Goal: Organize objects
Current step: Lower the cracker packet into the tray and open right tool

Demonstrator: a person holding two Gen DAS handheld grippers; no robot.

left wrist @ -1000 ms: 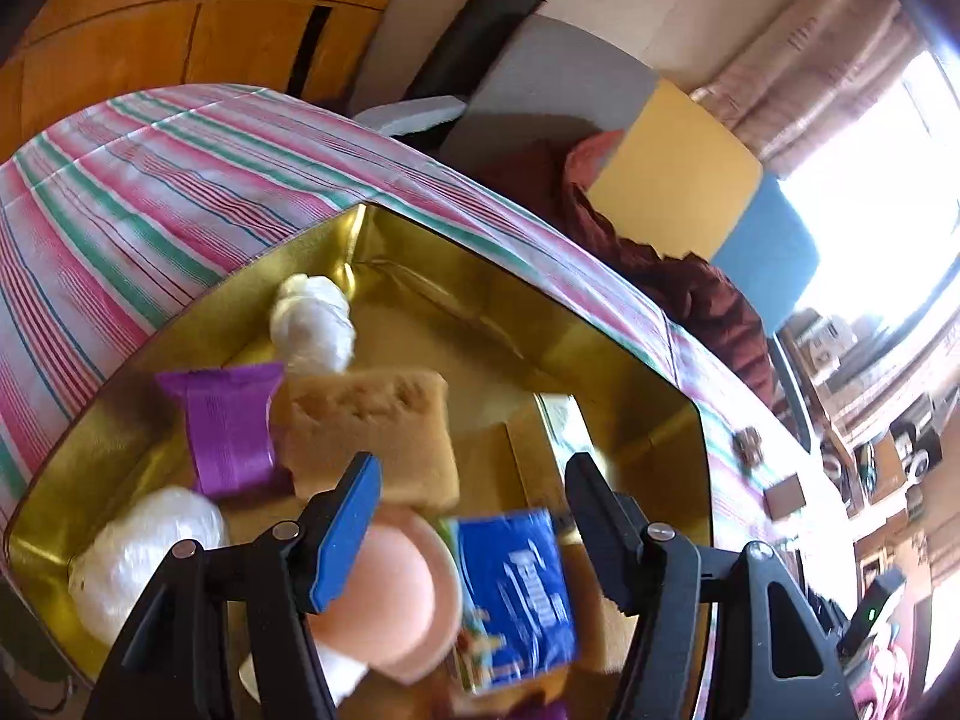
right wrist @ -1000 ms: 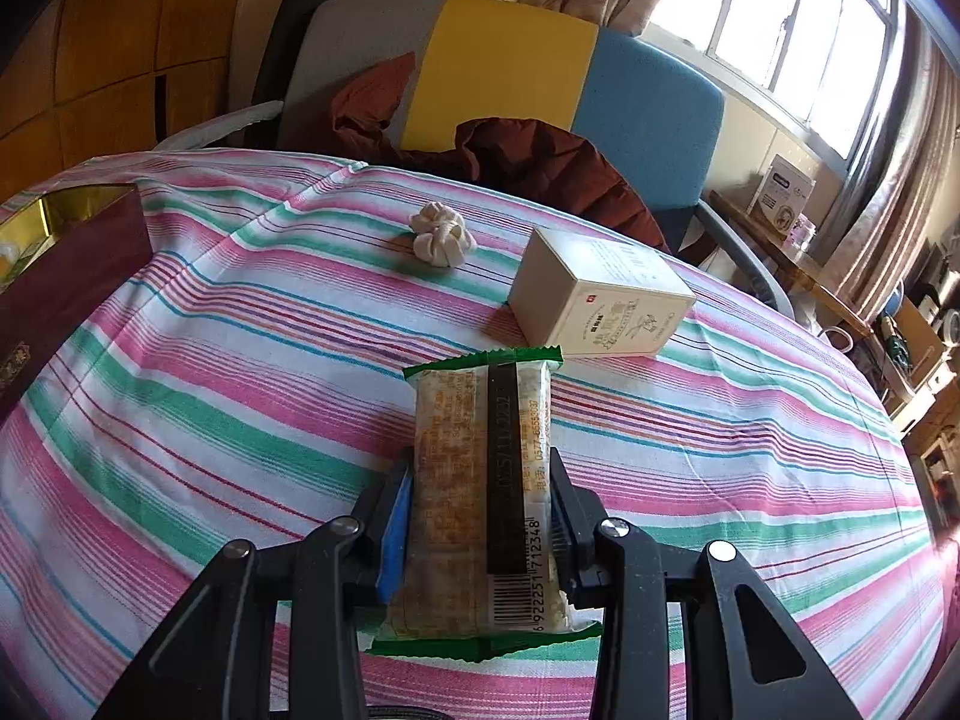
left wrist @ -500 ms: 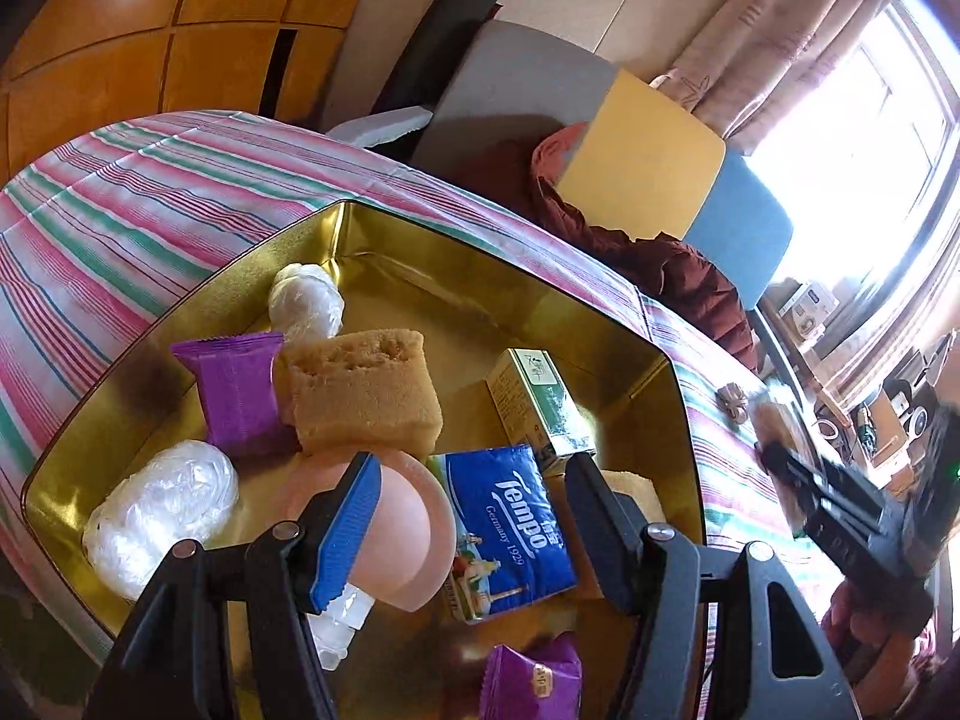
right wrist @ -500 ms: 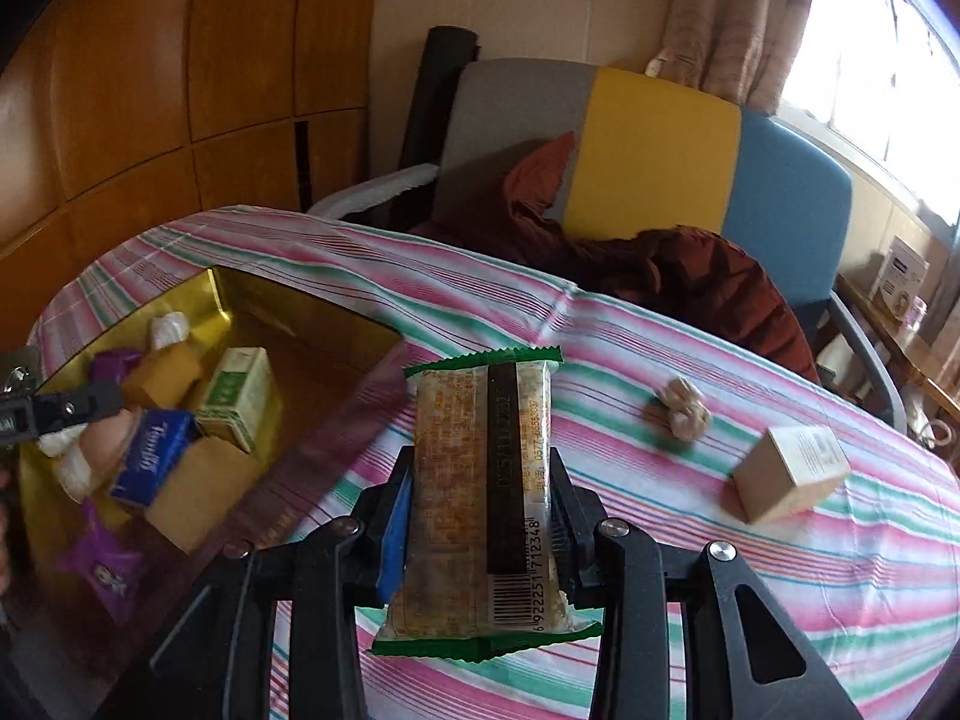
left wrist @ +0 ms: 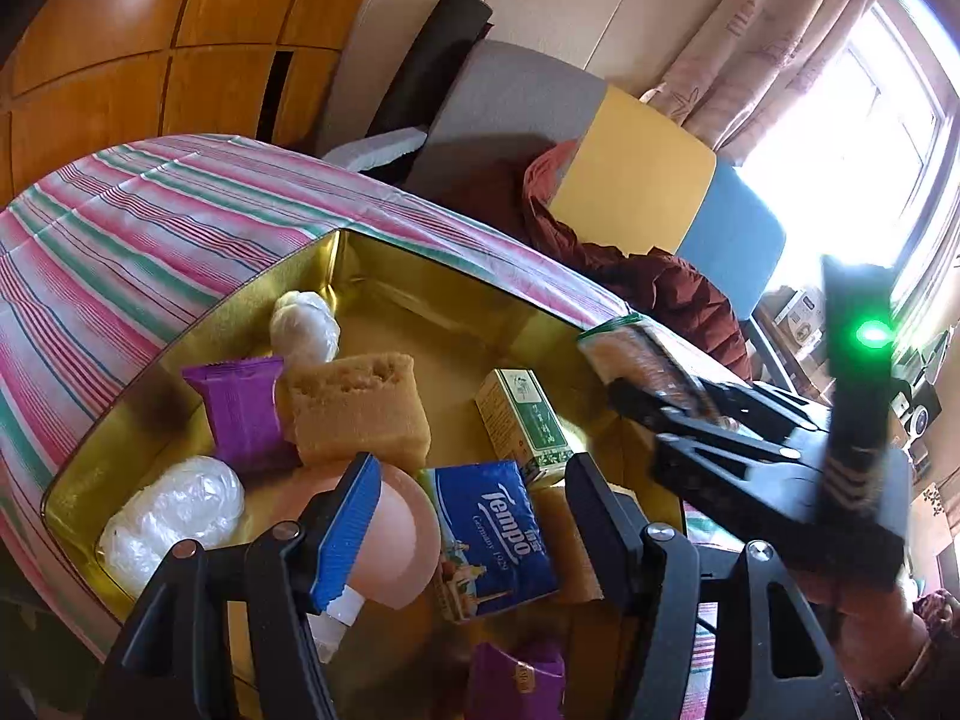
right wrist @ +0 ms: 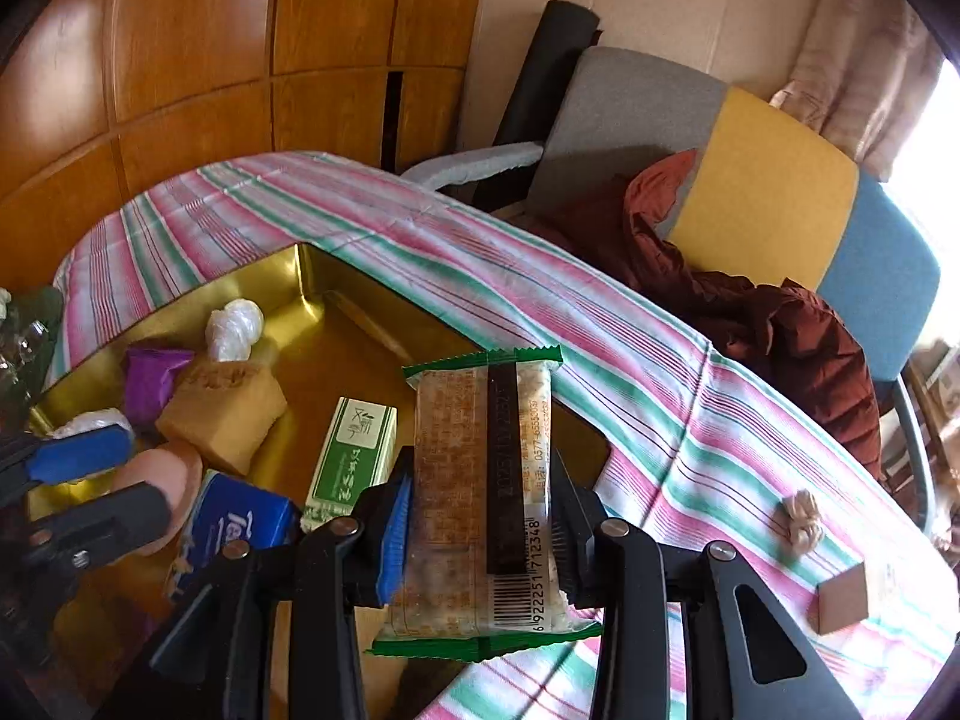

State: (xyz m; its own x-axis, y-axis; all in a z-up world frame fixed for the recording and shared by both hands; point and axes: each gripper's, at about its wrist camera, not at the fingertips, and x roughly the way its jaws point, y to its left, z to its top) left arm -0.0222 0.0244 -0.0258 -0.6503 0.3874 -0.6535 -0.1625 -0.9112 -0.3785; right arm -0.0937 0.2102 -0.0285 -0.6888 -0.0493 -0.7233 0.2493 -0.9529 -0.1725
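Observation:
My right gripper (right wrist: 480,519) is shut on a green-edged snack packet (right wrist: 480,480) and holds it above the right rim of the gold tin (right wrist: 312,276). The packet and gripper also show at the right of the left wrist view (left wrist: 636,354). My left gripper (left wrist: 474,504) is open and empty, hovering over the tin (left wrist: 456,294), above a pink bowl (left wrist: 396,546) and a blue Tempo tissue pack (left wrist: 498,534). In the tin lie a sponge (left wrist: 354,408), a purple packet (left wrist: 246,408), a green box (left wrist: 528,420) and white wrapped bundles (left wrist: 174,510).
A striped cloth (right wrist: 690,414) covers the table. On it to the right lie a small knotted bundle (right wrist: 801,519) and a cardboard box (right wrist: 846,597). A chair with a dark red jacket (right wrist: 768,324) stands behind the table. Wood panelling is at the left.
My right gripper has carried the snack packet left across the table to the tin's right rim. My left gripper has drawn back slightly above the tin, still open.

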